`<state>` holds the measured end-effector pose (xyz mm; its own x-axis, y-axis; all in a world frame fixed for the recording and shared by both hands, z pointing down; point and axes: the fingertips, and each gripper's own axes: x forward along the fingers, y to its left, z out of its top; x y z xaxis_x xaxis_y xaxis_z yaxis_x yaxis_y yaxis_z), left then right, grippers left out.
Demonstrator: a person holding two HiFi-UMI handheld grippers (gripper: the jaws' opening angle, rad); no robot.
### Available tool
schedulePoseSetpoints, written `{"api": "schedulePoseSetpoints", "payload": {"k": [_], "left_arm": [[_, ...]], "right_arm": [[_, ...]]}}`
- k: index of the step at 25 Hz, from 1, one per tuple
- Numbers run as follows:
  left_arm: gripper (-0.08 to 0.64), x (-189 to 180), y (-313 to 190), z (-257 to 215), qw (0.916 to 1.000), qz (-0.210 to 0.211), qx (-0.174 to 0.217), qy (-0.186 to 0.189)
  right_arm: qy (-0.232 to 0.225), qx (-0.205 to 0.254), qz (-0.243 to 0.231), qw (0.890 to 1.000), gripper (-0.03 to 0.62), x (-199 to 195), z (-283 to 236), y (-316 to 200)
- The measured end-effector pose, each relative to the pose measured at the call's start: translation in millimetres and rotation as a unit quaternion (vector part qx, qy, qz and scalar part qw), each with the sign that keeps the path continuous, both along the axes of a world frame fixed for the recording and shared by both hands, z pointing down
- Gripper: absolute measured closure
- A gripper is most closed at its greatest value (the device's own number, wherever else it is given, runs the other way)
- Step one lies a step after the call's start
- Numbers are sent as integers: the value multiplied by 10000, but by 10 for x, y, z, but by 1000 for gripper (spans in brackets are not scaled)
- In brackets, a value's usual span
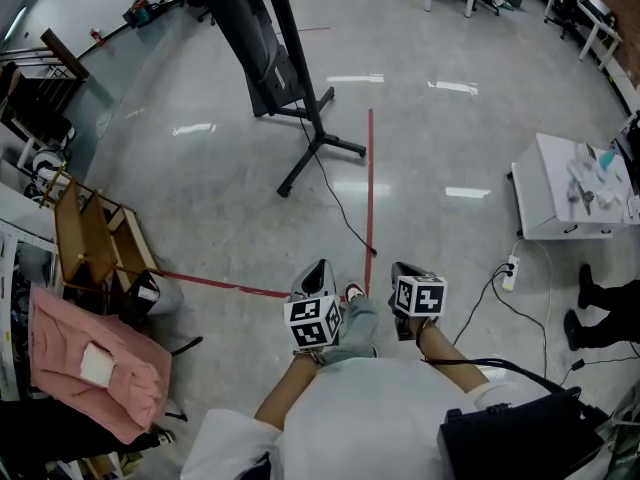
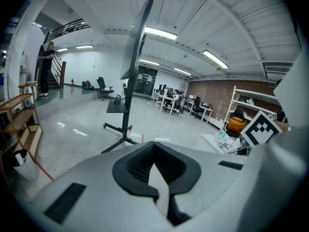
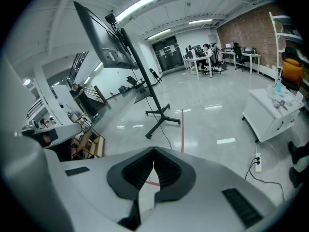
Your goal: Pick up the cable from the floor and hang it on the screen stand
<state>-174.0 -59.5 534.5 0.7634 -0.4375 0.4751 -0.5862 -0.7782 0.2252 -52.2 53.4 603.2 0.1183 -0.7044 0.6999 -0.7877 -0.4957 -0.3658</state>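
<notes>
The screen stand (image 1: 318, 146) rises at the top of the head view and carries a black screen (image 1: 250, 43). From its base a thin black cable (image 1: 345, 218) trails over the grey floor towards me and ends near the red tape line. My left gripper (image 1: 317, 273) and right gripper (image 1: 402, 271) are held side by side low in front of me, short of the cable's near end. Both are shut with nothing between the jaws. The left gripper view shows the shut jaws (image 2: 154, 166) and the stand (image 2: 126, 111) beyond. The right gripper view shows its shut jaws (image 3: 154, 167), the stand (image 3: 157, 114) and the cable (image 3: 166, 138).
A red tape line (image 1: 370, 183) runs along the floor past the stand. A white cabinet (image 1: 548, 203) stands at the right, with a power strip (image 1: 511, 268) and its leads beside it. A person's shoes (image 1: 598, 308) show at the far right. A wooden shelf (image 1: 85, 238) and pink cloth (image 1: 90, 368) stand at the left.
</notes>
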Motion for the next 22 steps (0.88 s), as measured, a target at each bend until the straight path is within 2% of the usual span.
{"api": "schedulePoseSetpoints", "payload": {"k": [11,17,22], "left_arm": [[557,872,-801,83,9997,157,-174,-83],[557,1131,-1235,97,9996,128,-220,-142],[557,1348,-1466,273,9988,240,-266,-322]], "right_arm": [[3,16,-101,9999,575,760,-55,-908],[-98,-28,-208,9997,575,996,-9,-1409],[28,10,-209,9998,575,1229,93,-1661]]}}
